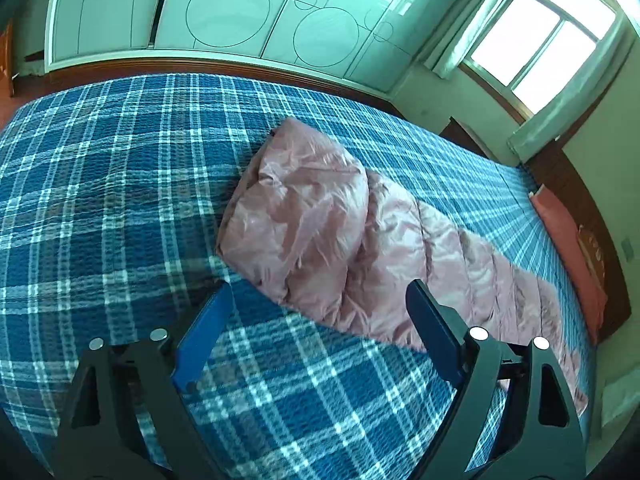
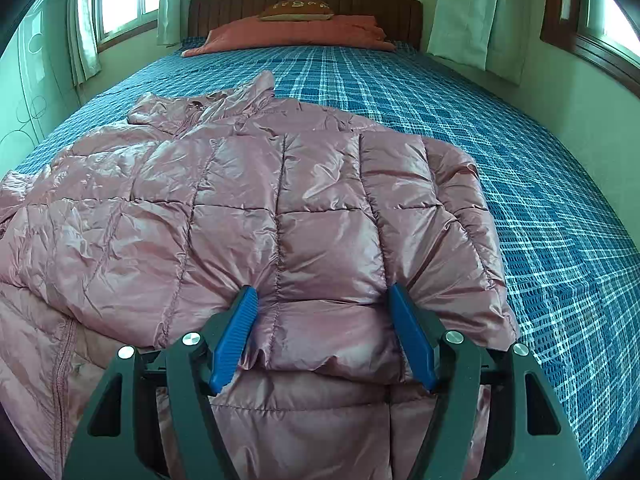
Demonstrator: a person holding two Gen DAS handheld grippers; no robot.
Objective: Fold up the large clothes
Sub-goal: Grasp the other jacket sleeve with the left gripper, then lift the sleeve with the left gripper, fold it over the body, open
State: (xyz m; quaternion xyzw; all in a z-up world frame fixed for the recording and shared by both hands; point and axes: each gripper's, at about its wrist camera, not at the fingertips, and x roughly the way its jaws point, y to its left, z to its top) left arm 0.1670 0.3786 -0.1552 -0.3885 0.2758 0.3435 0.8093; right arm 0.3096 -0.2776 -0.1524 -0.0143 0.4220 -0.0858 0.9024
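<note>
Glossy pink quilted puffer jacket (image 2: 288, 216) lies on a bed with a blue-and-white plaid woven cover (image 2: 540, 200). Fabric is shiny, crinkled, stitched into puffy rectangular panels; a zipper line runs down the lower layer at the near left of the right wrist view.

Right gripper (image 2: 322, 336): jaws partly open, blue ribbed pads (image 2: 234, 340) pressed against either side of a bunched fold at the jacket's near edge. The fabric puckers between the pads, so the fold is in its grasp, though the jaws are not fully closed on it.

Left gripper (image 1: 320, 332): jaws wide apart, holding nothing, hanging over bare plaid cover just beside the jacket's long edge. One finger overlaps the jacket in the view; contact cannot be told.

Left wrist view alone shows the jacket as a long narrow strip with one end doubled over into a rounded bulge, plus a pale wardrobe with circle-line doors (image 1: 224, 12) beyond the bed. Right wrist view alone shows the dark wooden headboard (image 2: 308, 4), a folded salmon-red blanket (image 2: 292, 34) and a brown patterned pillow (image 2: 298, 12) on it.
</note>
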